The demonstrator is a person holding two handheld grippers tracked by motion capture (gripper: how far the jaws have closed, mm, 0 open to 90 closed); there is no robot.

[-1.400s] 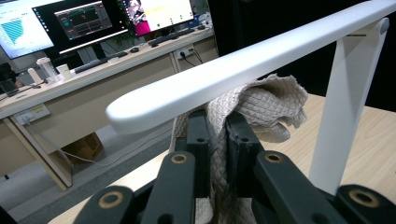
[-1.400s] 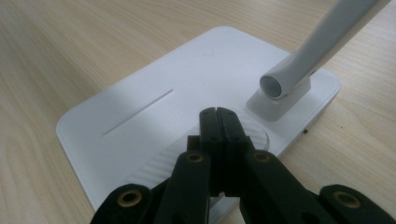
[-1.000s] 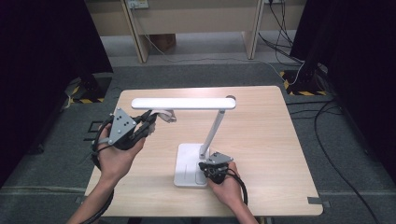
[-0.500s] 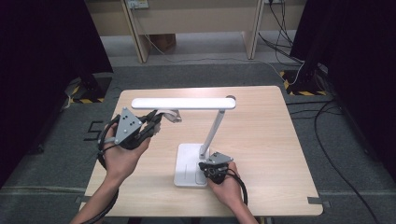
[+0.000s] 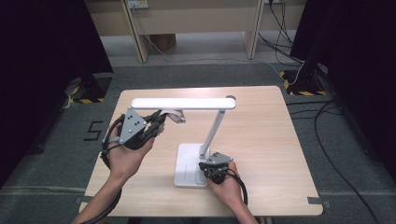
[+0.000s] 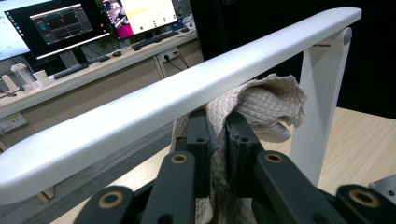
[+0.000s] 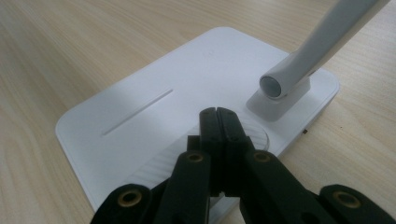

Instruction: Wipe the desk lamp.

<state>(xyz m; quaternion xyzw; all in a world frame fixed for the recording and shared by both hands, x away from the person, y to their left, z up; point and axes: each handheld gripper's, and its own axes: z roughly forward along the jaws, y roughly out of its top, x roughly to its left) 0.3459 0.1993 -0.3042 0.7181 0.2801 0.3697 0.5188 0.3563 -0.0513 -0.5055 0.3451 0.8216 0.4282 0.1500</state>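
The lamp [image 5: 189, 161] head runs crosswise over the desk [image 5: 261, 135], pointing left from its post. Left tongs [image 5: 156, 125] clamp a cloth [image 6: 261, 105] just under the head. Right tongs [image 7: 219, 119], closed empty, rest on the lamp's base.

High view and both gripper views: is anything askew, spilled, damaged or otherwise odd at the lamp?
Nothing stands out. The lamp stands upright on the table, its head level. The left gripper is shut on a cloth just under the head, and the shut right gripper rests over the base.
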